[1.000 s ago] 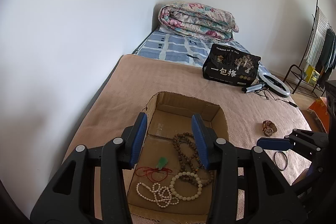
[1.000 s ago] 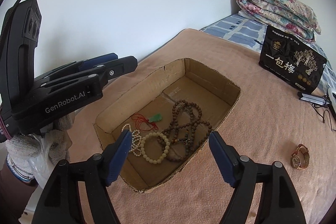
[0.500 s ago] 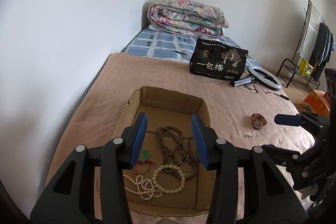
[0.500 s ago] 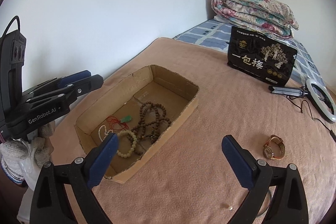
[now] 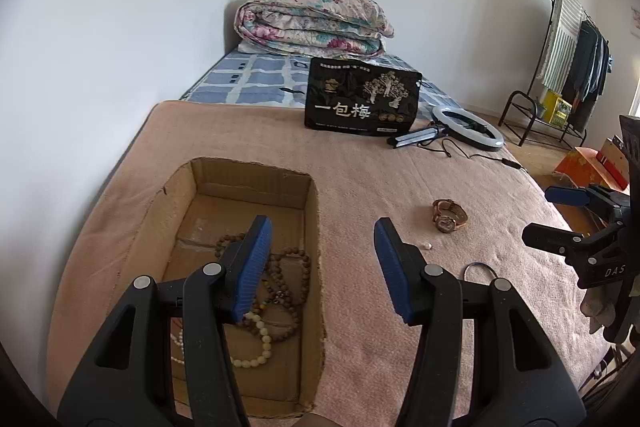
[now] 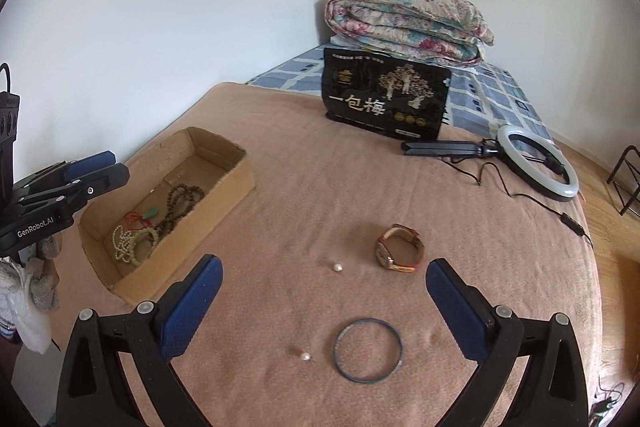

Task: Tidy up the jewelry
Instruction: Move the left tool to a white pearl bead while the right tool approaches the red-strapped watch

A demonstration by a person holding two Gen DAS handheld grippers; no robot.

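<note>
1. Left hand-held gripper (image 5: 322,269): tilted downward over the right wall of the cardboard box (image 5: 182,223); its jaws are opening, part-way apart, with nothing between the pads. Seen from the right wrist view, its side reads "GenRobot.AI".
2. Cardboard box: lies on the bed's pink blanket (image 6: 320,187) near the wall; it holds a brown bead strand (image 6: 180,201), a cream bead bracelet (image 5: 256,347), a white pearl string (image 6: 122,241) and a green pendant on red cord (image 6: 149,214).
3. Right hand-held gripper (image 6: 324,293): tilted downward over open blanket, jaws spread wide and opening, empty.
4. Between and just ahead of its fingers lie a dark thin bangle (image 6: 368,350), two loose pearls (image 6: 338,267) and, just beyond the right fingertip, a wristwatch (image 6: 398,247) with a tan strap; all are apart from one another and outside the box.
5. Black bag (image 6: 386,95): stands upright farther back, printed "一包梅" in gold.
6. Ring light (image 6: 538,163): lies flat at the right with its folded stand and cable.
7. Folded floral quilt (image 6: 408,23): rests at the head of the bed.
</note>
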